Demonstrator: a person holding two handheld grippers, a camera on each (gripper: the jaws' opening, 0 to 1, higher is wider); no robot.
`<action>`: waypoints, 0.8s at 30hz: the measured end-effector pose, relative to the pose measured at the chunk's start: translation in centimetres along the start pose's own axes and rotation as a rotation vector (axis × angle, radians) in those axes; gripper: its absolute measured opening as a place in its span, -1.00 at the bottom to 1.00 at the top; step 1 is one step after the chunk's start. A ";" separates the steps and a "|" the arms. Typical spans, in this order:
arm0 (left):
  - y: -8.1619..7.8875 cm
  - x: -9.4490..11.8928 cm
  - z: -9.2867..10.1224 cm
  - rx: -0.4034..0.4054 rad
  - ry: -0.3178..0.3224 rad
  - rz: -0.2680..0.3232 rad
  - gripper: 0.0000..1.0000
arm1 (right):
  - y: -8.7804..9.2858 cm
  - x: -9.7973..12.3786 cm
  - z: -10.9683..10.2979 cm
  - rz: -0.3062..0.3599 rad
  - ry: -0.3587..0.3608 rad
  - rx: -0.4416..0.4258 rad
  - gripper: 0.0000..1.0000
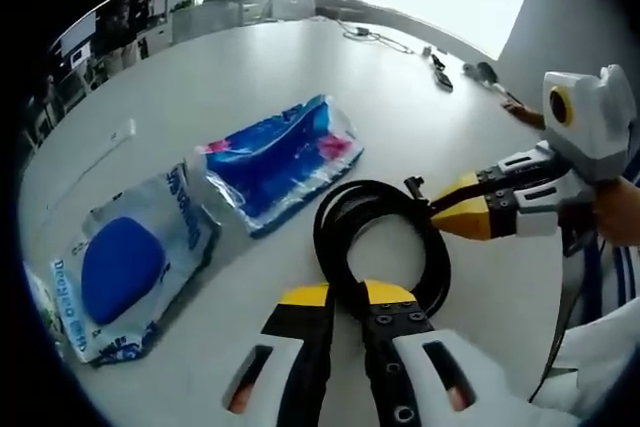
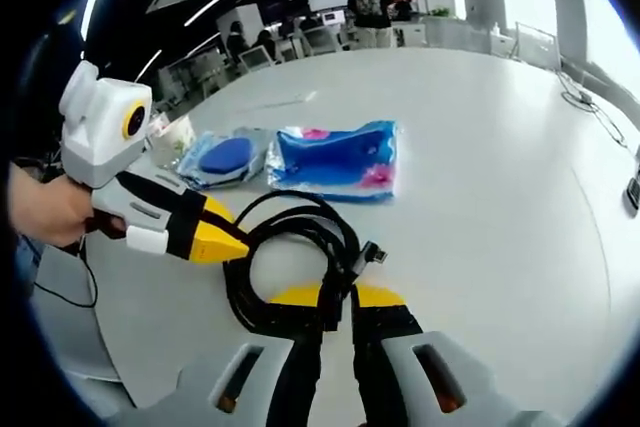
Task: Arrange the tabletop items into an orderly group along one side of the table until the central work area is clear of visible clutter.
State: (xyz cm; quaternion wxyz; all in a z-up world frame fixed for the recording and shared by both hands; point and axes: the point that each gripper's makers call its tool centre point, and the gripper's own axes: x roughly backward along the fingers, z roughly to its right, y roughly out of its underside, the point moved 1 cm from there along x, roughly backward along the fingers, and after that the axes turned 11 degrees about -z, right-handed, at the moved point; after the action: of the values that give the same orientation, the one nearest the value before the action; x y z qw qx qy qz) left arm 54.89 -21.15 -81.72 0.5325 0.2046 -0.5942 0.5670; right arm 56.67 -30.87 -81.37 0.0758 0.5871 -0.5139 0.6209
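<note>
A broad white table (image 1: 250, 77) is seen in both views, its far edge curving toward bright windows at 12 o'clock in the left gripper view. On it, a blue-and-pink plastic packet (image 1: 280, 159) lies at about 10 o'clock from the cable coil (image 1: 380, 237), just beside it; a second clear packet holding a blue rounded pad (image 1: 125, 265) lies at 9 o'clock, its corner touching or just overlapping the first. In the right gripper view the same packet (image 2: 340, 159) sits at 12 o'clock from the coil (image 2: 295, 257), with the pad packet (image 2: 225, 157) at 11 o'clock.

The black coil is gripped from two sides. The left gripper (image 1: 345, 297), its yellow-tipped jaws nearly closed, is clamped on the near loop at 6 o'clock. The right gripper (image 1: 440, 215) enters from 3 o'clock, jaws pinched together on the coil's strands beside the plug end. Small dark items (image 1: 440, 72) are scattered near the far table edge at 1 o'clock.
</note>
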 end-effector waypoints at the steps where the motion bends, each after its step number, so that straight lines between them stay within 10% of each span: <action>1: 0.0 0.0 0.0 -0.001 0.001 -0.001 -0.89 | 0.0 0.0 0.0 0.000 -0.002 -0.001 -0.86; 14: -0.1 0.0 0.0 -0.026 -0.005 -0.003 -0.85 | 0.1 0.1 0.1 0.011 -0.033 -0.036 -0.85; 18: -0.1 0.2 0.0 -0.056 -0.014 0.003 -0.78 | 0.3 0.4 0.4 0.012 -0.010 0.010 -0.54; 24: -0.7 2.3 -0.5 -0.026 0.006 0.086 -0.29 | -0.6 1.7 -0.8 0.069 -0.037 0.063 -0.27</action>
State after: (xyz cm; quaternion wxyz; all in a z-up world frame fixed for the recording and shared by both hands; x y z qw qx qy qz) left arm 54.92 -20.08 -79.51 0.5119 0.1703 -0.6081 0.5824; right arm 56.08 -30.87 -79.49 0.0262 0.5825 -0.5155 0.6279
